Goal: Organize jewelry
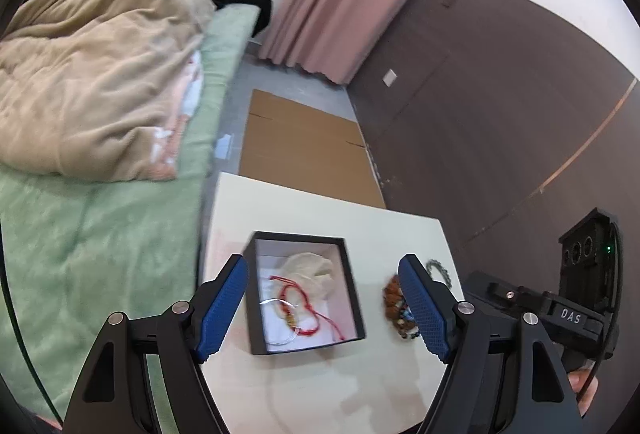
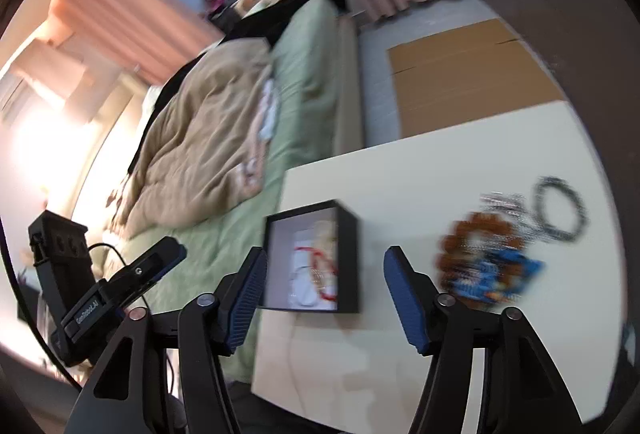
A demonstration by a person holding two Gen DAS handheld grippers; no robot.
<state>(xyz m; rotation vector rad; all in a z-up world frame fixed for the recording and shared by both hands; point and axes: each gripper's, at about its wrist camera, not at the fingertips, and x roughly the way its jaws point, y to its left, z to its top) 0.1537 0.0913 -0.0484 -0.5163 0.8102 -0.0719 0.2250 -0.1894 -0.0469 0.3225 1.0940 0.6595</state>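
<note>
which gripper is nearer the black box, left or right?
Left. The left gripper hangs over the black box, which sits between its open fingers. The right gripper is open beside the box, toward the bead bracelets.

Matt black cardboard box (image 1: 304, 290); smooth cream tabletop (image 1: 320, 386); red cord bracelet (image 1: 304, 308); fluffy beige blanket (image 1: 100, 73)

Both my wrist views bow hard at the rims, fading to black corners. Left view is fairly sharp and evenly lit around the black box (image 1: 304, 290). In the right view, motion blur smears that box and the beads right of it; window glare washes out the far left.
</note>
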